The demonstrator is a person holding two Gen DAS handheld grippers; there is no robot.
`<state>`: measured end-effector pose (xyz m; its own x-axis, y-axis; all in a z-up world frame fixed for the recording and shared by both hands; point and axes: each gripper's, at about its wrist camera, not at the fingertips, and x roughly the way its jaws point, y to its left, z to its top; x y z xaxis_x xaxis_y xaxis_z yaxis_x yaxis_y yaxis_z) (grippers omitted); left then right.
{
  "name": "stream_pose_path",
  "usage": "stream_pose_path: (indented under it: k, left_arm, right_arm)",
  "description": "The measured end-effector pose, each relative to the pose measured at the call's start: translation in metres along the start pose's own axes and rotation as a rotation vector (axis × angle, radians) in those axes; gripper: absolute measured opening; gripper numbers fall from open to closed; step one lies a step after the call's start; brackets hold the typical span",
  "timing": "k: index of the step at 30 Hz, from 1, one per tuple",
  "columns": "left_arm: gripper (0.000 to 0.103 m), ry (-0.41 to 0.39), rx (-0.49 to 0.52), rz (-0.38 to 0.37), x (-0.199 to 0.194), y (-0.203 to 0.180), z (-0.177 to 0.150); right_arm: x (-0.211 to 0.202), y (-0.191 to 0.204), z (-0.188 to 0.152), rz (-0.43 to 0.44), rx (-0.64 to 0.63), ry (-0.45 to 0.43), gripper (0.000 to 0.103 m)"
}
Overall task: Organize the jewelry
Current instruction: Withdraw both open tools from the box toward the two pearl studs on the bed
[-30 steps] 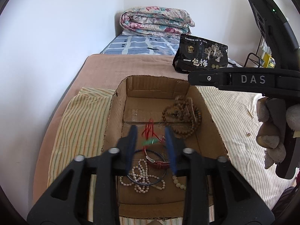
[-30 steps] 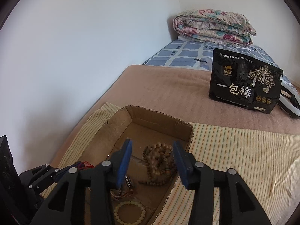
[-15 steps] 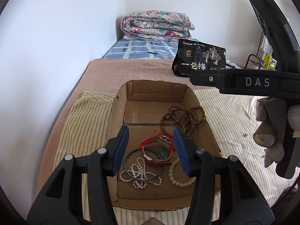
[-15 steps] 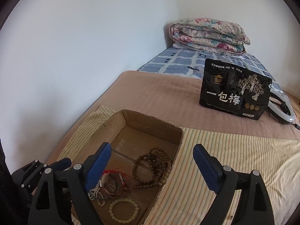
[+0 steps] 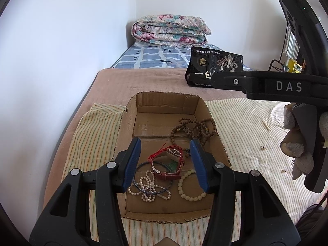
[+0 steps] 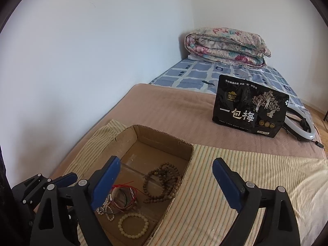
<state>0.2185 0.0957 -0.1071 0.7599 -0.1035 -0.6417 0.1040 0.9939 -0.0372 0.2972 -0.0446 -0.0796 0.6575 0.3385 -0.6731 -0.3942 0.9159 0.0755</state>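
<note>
A shallow cardboard box (image 5: pixel 131 121) (image 6: pixel 184 143) lies on a striped cloth. In it are brown wooden beads (image 5: pixel 196 127) (image 6: pixel 164 176), a red-strapped watch with red cord (image 5: pixel 170 164) (image 6: pixel 125 196), a blue bangle (image 5: pixel 139 168), a pearl strand (image 5: pixel 149 186) (image 6: pixel 106 207) and a pale bead bracelet (image 5: pixel 188 186) (image 6: pixel 133 225). My left gripper (image 5: pixel 166 164) is open and empty, above the box's near half. My right gripper (image 6: pixel 166 186) is wide open and empty over the box's right edge; it also shows in the left wrist view (image 5: pixel 266 84).
The striped cloth (image 5: pixel 246 133) (image 6: pixel 246 184) covers a brown blanket (image 5: pixel 143 82) on a bed by a white wall at left. A black snack bag (image 5: pixel 207 65) (image 6: pixel 250 108) stands behind the box. A folded floral quilt (image 5: pixel 170 30) lies far back. A ring light (image 6: pixel 303 129) lies beside the bag.
My left gripper has opened, released the red-corded piece into the box and drawn back and up. My right gripper has opened wide and pulled back.
</note>
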Motion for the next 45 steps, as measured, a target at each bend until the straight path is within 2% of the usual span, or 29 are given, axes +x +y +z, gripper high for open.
stream_pose_path:
  k: [11,30,33,45]
  left_arm:
    - [0.051,-0.03,0.019,-0.003,-0.021,-0.017,0.004]
    - [0.051,-0.067,0.069,-0.031,-0.048,-0.066,0.012]
    - [0.064,-0.077,0.077,-0.044,-0.052,-0.078,0.012]
    - [0.064,-0.071,0.108,-0.079,-0.048,-0.117,0.011]
  right_arm:
    - [-0.031,-0.009,-0.002,-0.012,-0.016,-0.038,0.093]
    - [-0.099,-0.052,-0.025,-0.068,-0.045,-0.115,0.099]
    - [-0.112,-0.059,-0.032,-0.082,-0.058,-0.125,0.101]
    - [-0.153,-0.103,-0.068,-0.144,-0.065,-0.134,0.103]
